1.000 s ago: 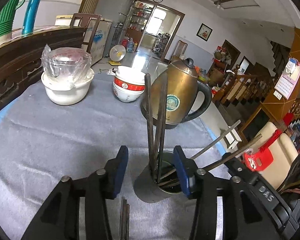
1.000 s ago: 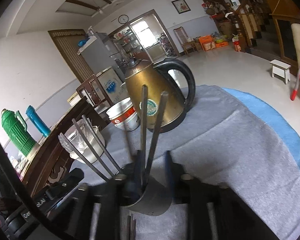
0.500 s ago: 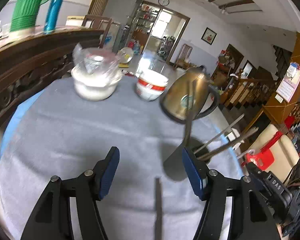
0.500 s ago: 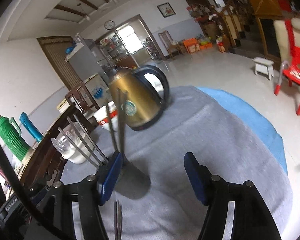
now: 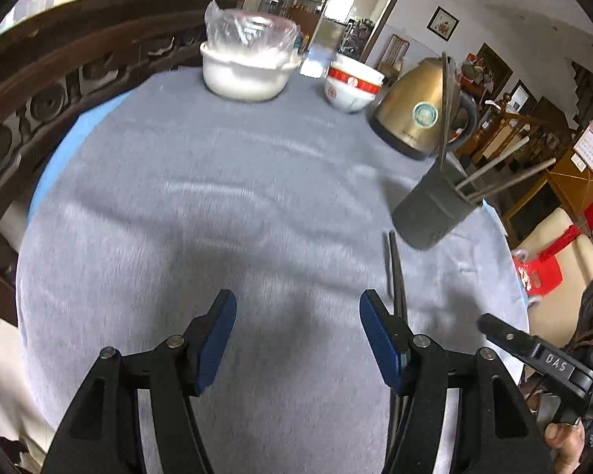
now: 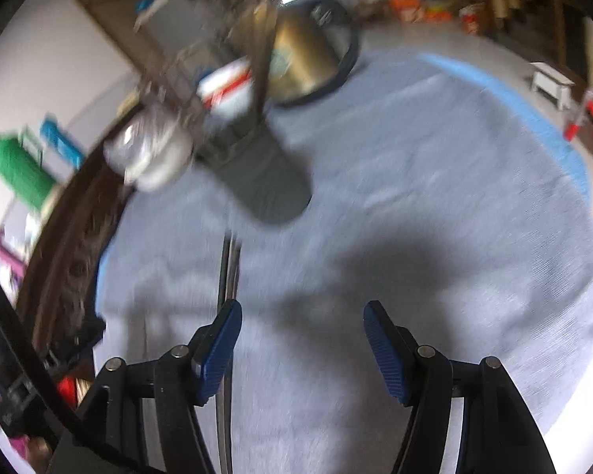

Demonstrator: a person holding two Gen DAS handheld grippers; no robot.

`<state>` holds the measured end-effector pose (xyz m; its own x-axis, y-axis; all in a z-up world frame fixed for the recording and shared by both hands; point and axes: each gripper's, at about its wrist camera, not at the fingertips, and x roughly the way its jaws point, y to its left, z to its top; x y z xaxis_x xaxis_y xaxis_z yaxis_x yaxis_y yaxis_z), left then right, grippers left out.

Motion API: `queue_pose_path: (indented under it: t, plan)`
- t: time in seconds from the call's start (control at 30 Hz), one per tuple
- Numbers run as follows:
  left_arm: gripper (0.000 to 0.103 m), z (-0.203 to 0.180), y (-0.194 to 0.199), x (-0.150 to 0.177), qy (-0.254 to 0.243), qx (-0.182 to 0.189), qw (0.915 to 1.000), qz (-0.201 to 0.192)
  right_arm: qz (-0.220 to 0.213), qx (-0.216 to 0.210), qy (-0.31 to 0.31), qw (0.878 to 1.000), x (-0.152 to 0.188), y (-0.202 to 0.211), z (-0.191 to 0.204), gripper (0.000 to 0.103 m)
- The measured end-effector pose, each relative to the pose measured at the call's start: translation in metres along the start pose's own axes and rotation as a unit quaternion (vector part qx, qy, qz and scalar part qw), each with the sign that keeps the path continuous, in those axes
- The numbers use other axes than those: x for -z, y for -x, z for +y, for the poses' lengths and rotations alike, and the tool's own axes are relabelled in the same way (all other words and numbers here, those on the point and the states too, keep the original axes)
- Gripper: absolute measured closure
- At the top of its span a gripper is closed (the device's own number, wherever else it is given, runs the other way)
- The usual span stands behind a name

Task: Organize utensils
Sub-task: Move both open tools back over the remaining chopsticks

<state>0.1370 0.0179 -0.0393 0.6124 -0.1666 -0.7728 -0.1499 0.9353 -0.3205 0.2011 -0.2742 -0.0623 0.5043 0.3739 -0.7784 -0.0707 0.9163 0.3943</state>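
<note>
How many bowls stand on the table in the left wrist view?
2. The white bowl covered with a plastic bag stands at the far edge of the table. The red-banded bowl stands to its right, beside the golden kettle. None seems hidden.

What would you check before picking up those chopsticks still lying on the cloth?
1. Left tool open and empty: ok.
2. Right tool open and empty: ok.
3. Loose chopsticks flat on the cloth, in front of the holder: ok.
4. Holder upright: ok.
5. Room in the holder for more: cannot tell.
6. Right view sharp enough to aim: not ok, blurred.
</note>
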Motion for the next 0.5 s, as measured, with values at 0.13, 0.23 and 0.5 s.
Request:
queue_pose_path:
  t: [0.13,0.23,0.5]
  plan:
    - [0.037,0.001,-0.002,0.007,0.001,0.003,1.0,0.009,0.039,0.004,0.037,0.999,0.015,-0.02,0.024,0.054]
    - [0.037,0.001,-0.001,0.009,-0.004,0.007,0.9999,0.011,0.058,0.027,0.061,0.996,0.023,-0.033,0.036,0.055]
    - [0.037,0.006,-0.005,0.011,0.006,0.017,0.9997,0.019,0.084,0.037,0.086,0.992,0.032,-0.046,0.054,0.056]
